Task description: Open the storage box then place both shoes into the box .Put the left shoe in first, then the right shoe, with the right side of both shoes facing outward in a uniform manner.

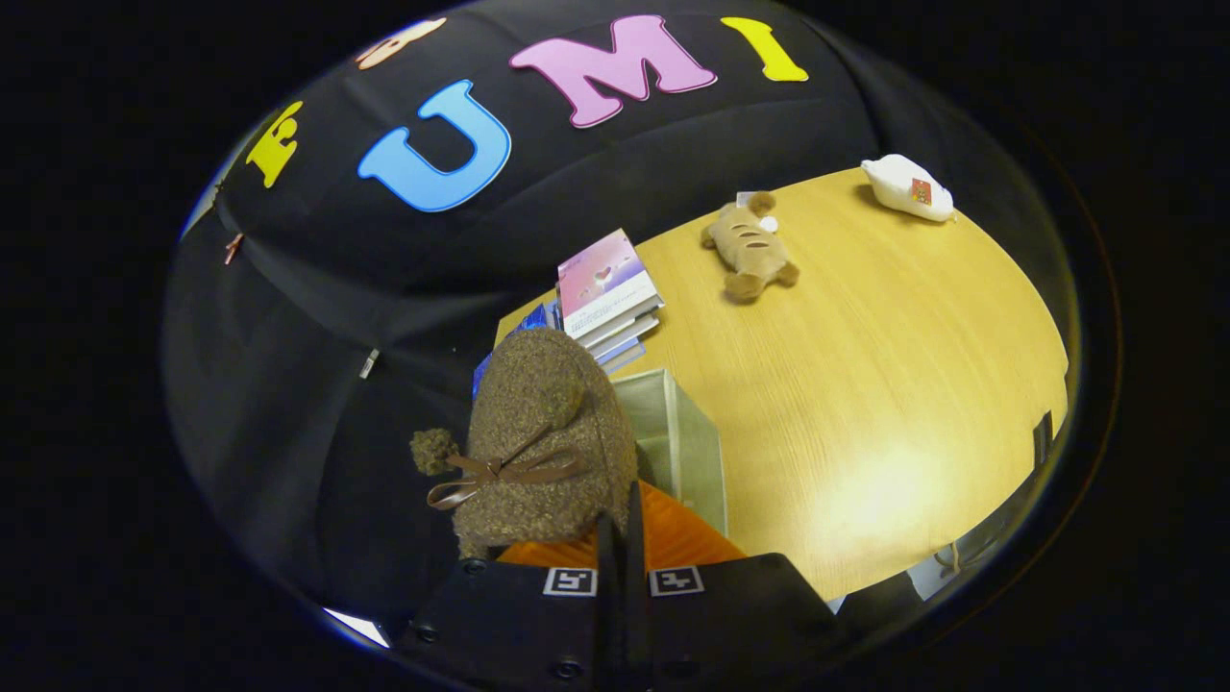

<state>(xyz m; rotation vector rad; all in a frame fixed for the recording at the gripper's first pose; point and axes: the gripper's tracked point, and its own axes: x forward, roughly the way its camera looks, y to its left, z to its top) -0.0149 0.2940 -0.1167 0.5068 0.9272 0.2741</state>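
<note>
Gripper [623,538] nearest, fingers pressed together on the edge of a brown fuzzy shoe [543,452] with a bow, held up over the storage box [677,442]. Box sits on the wooden desk [865,404], orange surface [663,543] showing just behind the fingers. Beyond the shoe: book stack [607,288], then plush toy [751,248], white bottle [908,187] at the far desk edge.
</note>
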